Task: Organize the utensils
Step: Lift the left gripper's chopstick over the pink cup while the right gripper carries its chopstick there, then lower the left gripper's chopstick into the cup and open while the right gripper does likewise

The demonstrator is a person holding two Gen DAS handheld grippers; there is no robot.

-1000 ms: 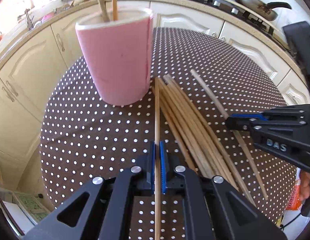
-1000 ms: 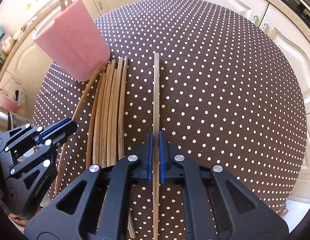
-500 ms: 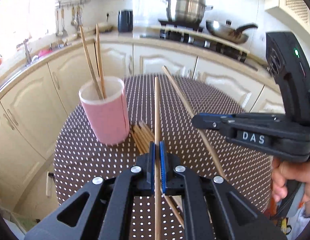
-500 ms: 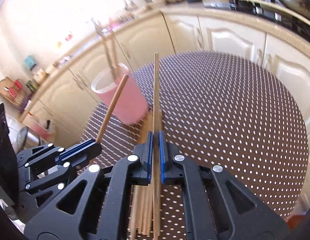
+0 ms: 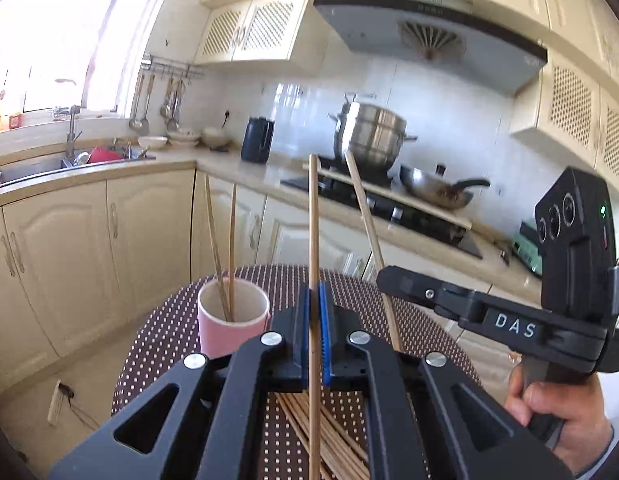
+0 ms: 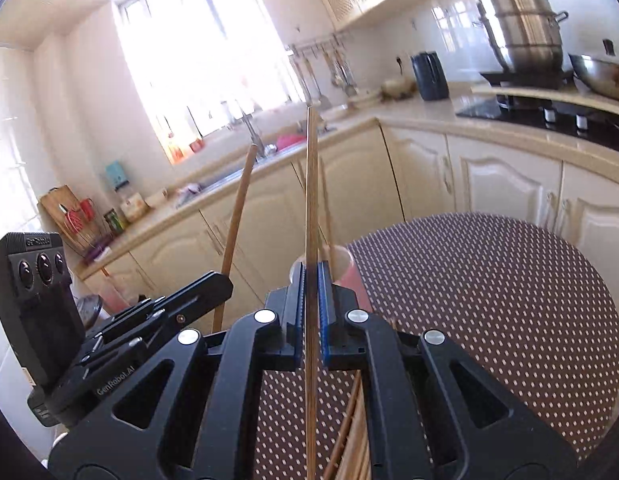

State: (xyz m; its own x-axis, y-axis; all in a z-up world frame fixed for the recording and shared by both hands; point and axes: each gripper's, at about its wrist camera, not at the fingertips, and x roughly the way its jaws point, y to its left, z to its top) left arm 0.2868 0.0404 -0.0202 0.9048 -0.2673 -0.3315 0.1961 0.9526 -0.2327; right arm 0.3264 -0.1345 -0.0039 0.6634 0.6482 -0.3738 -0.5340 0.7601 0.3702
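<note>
My left gripper is shut on a wooden chopstick that points upward, raised above the table. My right gripper is shut on another chopstick, also tilted up; it shows in the left wrist view with its chopstick. The left gripper shows in the right wrist view with its chopstick. A pink cup holding two chopsticks stands on the dotted table, ahead and left of the left gripper. Several loose chopsticks lie on the table below the grippers.
The round table with a brown dotted cloth stands in a kitchen. Cream cabinets and a countertop run behind it. A steel pot and a wok sit on the stove at the back. A sink is at the left.
Both grippers have lifted off the table, each with a chopstick, and tilted up from looking down at the table to looking across the kitchen. The cup now sits lower and farther ahead.
</note>
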